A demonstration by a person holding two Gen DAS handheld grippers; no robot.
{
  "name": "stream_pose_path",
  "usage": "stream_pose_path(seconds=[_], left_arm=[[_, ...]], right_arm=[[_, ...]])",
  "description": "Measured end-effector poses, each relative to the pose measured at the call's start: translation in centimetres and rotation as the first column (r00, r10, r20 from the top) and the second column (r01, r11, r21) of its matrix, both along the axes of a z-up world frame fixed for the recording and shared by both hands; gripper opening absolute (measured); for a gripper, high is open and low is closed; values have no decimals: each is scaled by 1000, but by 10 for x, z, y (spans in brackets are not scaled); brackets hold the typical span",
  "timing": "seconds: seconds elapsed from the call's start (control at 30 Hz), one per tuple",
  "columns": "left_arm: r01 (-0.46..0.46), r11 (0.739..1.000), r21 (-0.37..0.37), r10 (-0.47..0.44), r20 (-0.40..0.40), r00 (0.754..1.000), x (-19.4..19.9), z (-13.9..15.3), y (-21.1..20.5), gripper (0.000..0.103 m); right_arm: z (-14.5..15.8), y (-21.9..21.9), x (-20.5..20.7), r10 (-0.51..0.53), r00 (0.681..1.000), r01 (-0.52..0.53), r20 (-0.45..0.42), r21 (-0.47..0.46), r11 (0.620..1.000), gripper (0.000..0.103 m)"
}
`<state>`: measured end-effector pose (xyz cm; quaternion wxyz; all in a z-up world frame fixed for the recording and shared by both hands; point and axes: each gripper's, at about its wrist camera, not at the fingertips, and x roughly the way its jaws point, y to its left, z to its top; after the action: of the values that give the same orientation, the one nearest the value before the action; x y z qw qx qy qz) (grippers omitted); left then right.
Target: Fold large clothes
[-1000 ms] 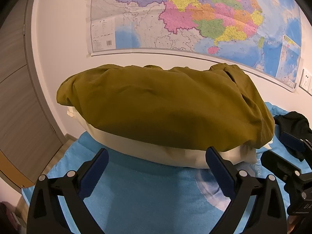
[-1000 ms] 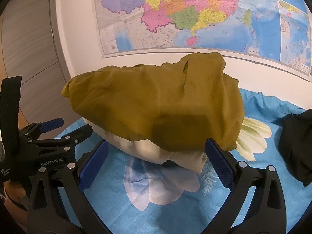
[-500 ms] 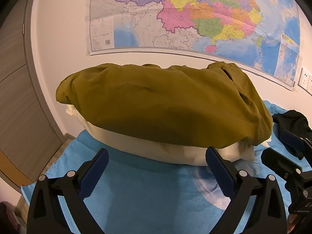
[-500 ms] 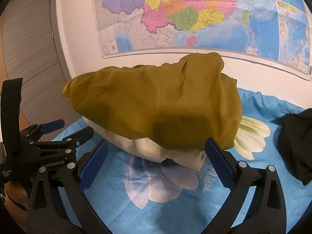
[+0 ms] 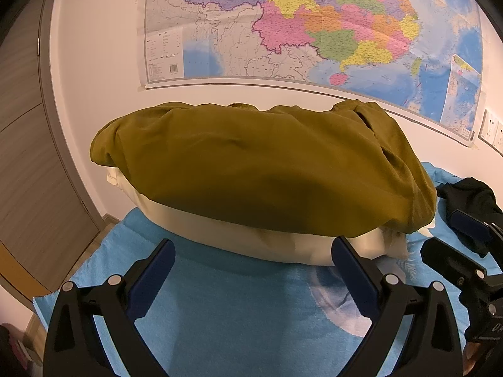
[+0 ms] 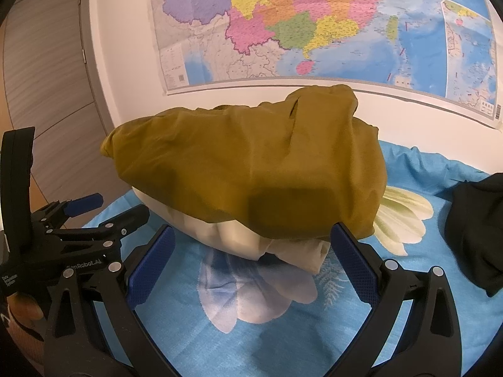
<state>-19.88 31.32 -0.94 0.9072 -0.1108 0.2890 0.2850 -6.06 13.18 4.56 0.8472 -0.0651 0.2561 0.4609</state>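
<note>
Reading "GenRobot.AI" on left tool (image 6: 107, 216) | olive garment (image 6: 245, 169) folded | map (image 6: 314, 25)

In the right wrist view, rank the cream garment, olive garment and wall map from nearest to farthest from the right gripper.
From the right gripper:
1. Cream garment, just ahead, under the olive one.
2. Olive garment, stacked on top.
3. Wall map, behind on the wall.

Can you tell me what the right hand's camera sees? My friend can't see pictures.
An olive-green garment lies heaped on cream cloth on a blue flowered bedsheet. The right gripper is open in front of it, holding nothing, with a map on the wall behind.
</note>
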Motion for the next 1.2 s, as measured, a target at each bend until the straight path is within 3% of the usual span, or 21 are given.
stream_pose_path(seconds=[1.2], left_arm=[[4, 1000, -4, -4, 5, 1000, -1, 3, -6, 96]], right_arm=[[0, -2, -1, 7, 1000, -7, 3, 0, 1000, 97]])
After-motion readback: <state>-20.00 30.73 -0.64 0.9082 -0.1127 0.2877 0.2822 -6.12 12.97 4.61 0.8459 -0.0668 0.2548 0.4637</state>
